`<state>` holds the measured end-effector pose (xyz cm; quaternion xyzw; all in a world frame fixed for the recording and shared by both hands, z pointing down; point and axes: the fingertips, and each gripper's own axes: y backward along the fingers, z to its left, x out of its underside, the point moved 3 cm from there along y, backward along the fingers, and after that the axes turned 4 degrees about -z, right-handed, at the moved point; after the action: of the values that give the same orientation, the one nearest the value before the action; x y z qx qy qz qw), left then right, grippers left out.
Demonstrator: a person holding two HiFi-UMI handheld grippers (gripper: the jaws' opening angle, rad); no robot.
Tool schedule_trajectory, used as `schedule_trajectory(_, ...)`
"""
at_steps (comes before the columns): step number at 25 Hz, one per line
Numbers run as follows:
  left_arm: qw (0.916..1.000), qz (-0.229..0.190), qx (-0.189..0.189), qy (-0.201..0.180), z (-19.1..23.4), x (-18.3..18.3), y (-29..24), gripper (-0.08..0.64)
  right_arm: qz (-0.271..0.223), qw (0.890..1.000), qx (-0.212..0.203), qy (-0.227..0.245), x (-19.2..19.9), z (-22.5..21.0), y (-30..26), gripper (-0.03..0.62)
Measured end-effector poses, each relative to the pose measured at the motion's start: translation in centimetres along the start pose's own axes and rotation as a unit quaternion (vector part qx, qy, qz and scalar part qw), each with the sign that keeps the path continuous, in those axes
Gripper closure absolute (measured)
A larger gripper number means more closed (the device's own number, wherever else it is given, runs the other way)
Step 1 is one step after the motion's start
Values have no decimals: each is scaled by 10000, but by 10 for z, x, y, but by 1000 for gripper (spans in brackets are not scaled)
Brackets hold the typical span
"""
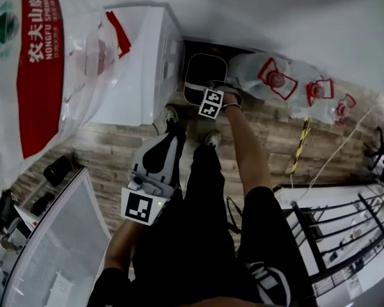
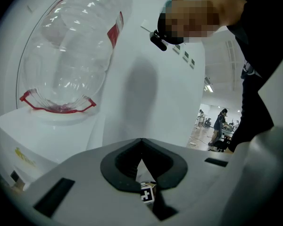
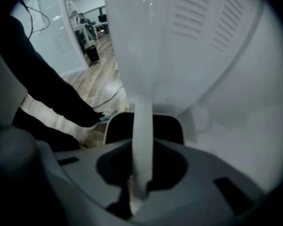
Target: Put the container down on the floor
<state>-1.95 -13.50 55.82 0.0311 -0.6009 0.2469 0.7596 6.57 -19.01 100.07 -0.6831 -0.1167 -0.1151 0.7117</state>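
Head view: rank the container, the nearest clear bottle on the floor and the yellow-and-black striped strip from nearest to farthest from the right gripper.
1. container, held at the right gripper, just ahead of it.
2. clear bottle, lying on the floor to that gripper's right.
3. striped strip, farther right and nearer the person.

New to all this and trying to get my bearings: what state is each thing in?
Container: upright, open-topped; touching the floor or not, can't tell.
Right gripper: shut on its white strip.
Left gripper: shut, empty.
Big bottle: upended on the dispenser.
Floor bottles: lying on their sides.
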Motion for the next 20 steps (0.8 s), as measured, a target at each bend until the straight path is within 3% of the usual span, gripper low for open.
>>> schedule_trajectory(11,9996,52,-219,159,24,47,-1,528,-7,9994,188,296,-4,-38,-63,534)
schedule_trajectory(20,9995,141,-184,204,33,66,-3,528,-122,9982,338,485,-11,-50,-95,534)
